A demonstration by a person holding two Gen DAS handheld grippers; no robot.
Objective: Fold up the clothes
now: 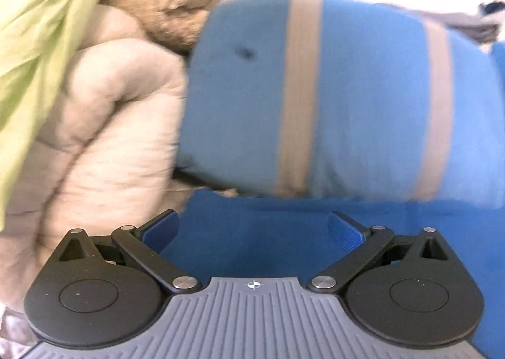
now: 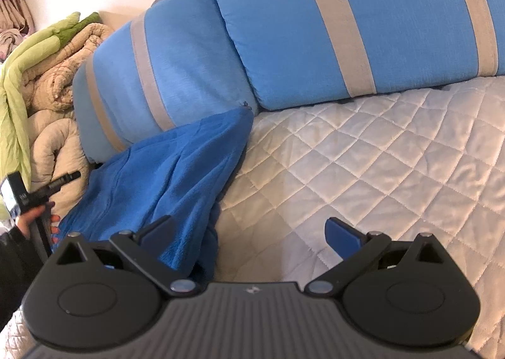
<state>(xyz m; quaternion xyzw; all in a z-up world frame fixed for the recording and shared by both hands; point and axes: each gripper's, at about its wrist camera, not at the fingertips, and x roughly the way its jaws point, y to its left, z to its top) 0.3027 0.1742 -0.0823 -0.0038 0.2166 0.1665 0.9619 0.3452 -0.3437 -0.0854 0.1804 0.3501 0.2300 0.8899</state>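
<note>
A blue fleece garment (image 2: 164, 169) lies bunched on the white quilted bed cover (image 2: 363, 163), its top corner resting against a striped pillow. My right gripper (image 2: 252, 232) is open just above the garment's right edge, nothing between its fingers. In the left wrist view the same blue fleece (image 1: 258, 232) fills the space under my left gripper (image 1: 254, 229), which is open and holds nothing. A hand (image 2: 34, 220) at the far left of the right wrist view grips the left tool's handle.
Two blue pillows with beige stripes (image 2: 176, 68) (image 2: 363, 18) lean along the back of the bed. Rolled beige quilts (image 1: 104, 125) and a light green blanket (image 1: 41, 18) are piled to the left. The quilted cover stretches to the right.
</note>
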